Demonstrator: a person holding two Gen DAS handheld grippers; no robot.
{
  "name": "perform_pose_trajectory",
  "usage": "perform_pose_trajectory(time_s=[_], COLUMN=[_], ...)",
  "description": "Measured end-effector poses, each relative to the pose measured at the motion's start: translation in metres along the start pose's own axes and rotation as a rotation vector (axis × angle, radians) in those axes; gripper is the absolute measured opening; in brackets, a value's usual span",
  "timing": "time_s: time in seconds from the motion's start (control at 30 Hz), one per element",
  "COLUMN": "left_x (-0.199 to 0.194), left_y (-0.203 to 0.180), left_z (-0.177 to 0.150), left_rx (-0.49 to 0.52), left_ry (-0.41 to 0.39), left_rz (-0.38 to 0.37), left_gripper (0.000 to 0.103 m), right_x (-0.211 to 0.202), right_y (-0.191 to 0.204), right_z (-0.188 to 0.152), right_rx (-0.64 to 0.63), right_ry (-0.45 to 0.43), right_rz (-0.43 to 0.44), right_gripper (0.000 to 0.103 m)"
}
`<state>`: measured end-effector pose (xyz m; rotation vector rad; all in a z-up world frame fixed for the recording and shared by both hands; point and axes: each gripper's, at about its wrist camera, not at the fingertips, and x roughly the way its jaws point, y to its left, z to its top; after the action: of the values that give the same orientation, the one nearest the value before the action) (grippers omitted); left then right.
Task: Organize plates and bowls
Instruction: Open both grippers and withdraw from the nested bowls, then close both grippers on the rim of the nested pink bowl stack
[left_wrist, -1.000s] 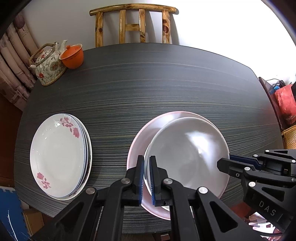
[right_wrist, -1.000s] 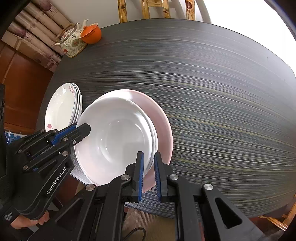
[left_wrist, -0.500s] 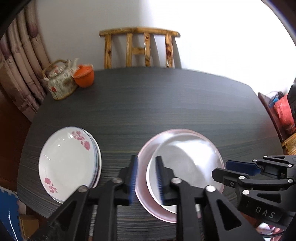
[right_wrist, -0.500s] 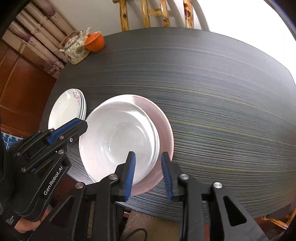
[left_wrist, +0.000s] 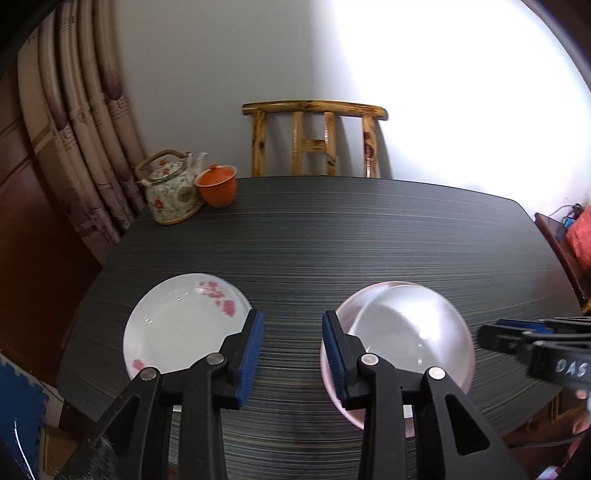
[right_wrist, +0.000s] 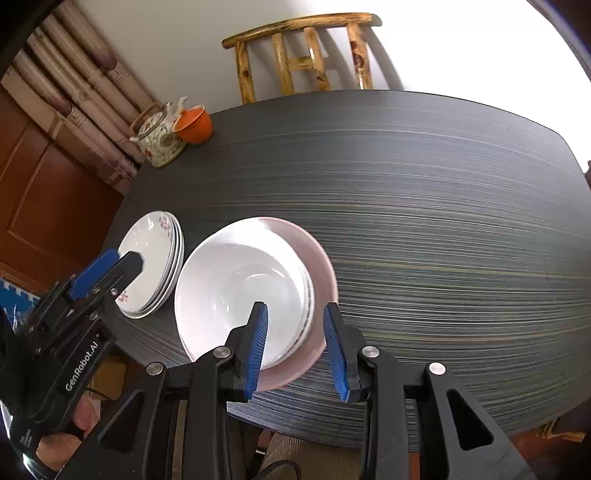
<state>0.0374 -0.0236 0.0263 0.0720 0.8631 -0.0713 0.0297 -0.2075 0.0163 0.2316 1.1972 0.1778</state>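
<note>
1. Left gripper, black frame with blue pads: jaws apart, just been opening, nothing between them, only bare dark striped table shows in the gap.
2. Right gripper, same build: jaws apart, little change in the last moment. The near rim of the bowl stack shows in the gap, but the pads are not pressing on it.
3. White glossy ceramic bowl: sits on top of the stack, nested in further white bowls, all inside a wider pale pink bowl. The stack is just below and ahead of the right gripper, and to the right of the left gripper's right finger.
4. In the left wrist view the pink bowl rim shows just behind the right pad; touching or not, cannot tell.
5. Stack of white shallow plates with pink flower print: on the table to the left of the left gripper, partly behind its left finger, well clear of the bowl stack.
6. Floral ceramic teapot with woven handle and orange lidded cup: side by side at the far left table corner, well ahead of both grippers.
7. Wooden chair back: behind the far table edge.
8. Patterned beige curtain: far left.
</note>
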Motion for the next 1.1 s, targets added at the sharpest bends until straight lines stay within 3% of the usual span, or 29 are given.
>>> perform_pose_trajectory(time_s=[0.3,0.63,0.73,0.83,1.1], left_x=[0.011,0.031,0.035,0.041,0.049], left_y=[0.017,0.028,0.035,0.045,0.054], left_z=[-0.017,-0.033,-0.035,-0.035,-0.033], left_rx=[-0.023,-0.094,-0.139,-0.226,-0.351], left_ry=[0.058,0.212,0.241,0.284,0.31], left_rz=[0.058,0.064,0.022,-0.086,-0.243], left_gripper=[0.034,0.034,0.034,0.034,0.034], right_x=[0.001,0.018,0.021,0.025,0.035], right_y=[-0.014,-0.02,-0.02,-0.018,-0.014], right_z=[-0.011,-0.025,-0.027,-0.026,-0.025], right_rx=[0.035,0.083,0.092,0.095,0.096], right_ry=[0.003,0.051,0.062,0.072,0.095], right_rz=[-0.026,-0.04,-0.036,-0.034,-0.034], right_gripper=[0.03,0.03,0.03,0.03,0.03])
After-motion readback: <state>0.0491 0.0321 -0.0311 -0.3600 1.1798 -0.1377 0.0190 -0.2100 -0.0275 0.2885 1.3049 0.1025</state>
